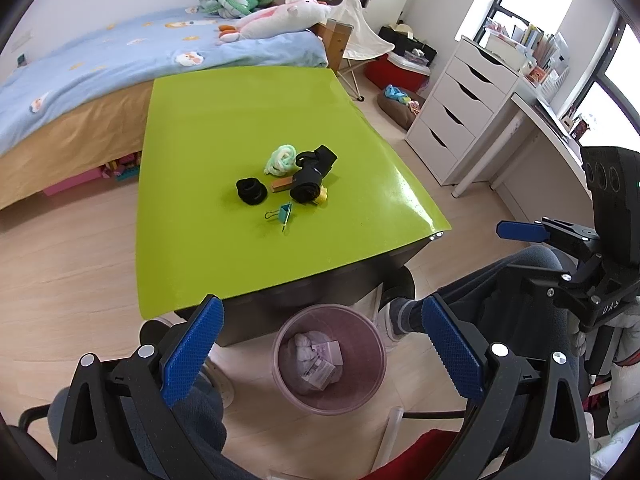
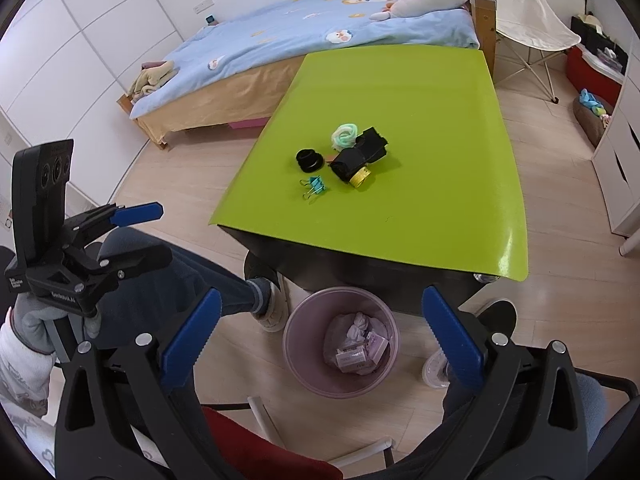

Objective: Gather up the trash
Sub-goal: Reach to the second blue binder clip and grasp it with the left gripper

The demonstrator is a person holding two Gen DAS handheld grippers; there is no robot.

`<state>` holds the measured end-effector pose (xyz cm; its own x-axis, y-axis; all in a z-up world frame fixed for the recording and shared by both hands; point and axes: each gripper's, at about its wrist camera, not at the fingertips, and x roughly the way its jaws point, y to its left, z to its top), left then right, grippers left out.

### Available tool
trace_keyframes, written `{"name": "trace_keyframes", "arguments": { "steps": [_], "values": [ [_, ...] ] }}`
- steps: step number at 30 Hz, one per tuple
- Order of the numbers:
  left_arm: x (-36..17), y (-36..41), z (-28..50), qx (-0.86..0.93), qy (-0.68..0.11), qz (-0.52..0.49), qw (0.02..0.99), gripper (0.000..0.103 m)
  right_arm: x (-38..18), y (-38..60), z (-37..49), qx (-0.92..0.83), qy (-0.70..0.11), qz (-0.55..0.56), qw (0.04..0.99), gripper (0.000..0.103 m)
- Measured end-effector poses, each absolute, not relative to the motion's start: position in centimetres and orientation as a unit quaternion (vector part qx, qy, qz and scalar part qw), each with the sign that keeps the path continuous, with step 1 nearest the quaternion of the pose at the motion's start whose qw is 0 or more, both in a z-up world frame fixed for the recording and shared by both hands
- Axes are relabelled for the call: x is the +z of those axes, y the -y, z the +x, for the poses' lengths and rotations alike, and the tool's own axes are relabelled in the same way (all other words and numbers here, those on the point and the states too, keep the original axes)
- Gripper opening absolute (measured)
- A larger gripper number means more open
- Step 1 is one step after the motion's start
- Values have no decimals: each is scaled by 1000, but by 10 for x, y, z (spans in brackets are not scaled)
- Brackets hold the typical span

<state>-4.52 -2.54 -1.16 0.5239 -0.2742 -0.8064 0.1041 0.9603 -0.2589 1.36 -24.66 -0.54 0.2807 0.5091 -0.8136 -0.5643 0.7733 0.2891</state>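
A pink waste bin (image 1: 376, 376) (image 2: 294, 356) stands on the floor by the table's near edge. It holds crumpled white paper and small pink boxes (image 1: 318, 356) (image 2: 360, 346). My left gripper (image 1: 322, 308) hangs open above the bin, nothing between its blue pads. My right gripper (image 2: 322, 296) is also wide open and empty over the bin. On the green table (image 1: 224, 120) (image 2: 420, 92) lie a mint cord bundle (image 1: 281, 159), a black rolled cloth (image 1: 310, 178), a black ring (image 1: 251, 191), a teal binder clip (image 1: 282, 214) and a yellow roll (image 1: 321, 197).
A person's legs and slippered foot (image 2: 272, 312) are beside the bin. A bed (image 1: 100, 64) runs behind the table, white drawers (image 1: 456, 108) and a desk stand to the right, and a folding chair (image 2: 528, 20) is at the back. Wooden floor surrounds the table.
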Motion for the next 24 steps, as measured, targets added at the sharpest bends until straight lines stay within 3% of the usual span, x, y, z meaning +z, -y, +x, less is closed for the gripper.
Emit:
{"name": "trace_keyframes", "arguments": {
  "steps": [13,24],
  "values": [
    [-20,27,13,-118,-487,-71,863,96,-7,242,54,317,-496,-38,807,99],
    [-67,29,76,-117,-542,-52,830,95,-15,246,59,313,-505,-34,804,99]
  ]
}}
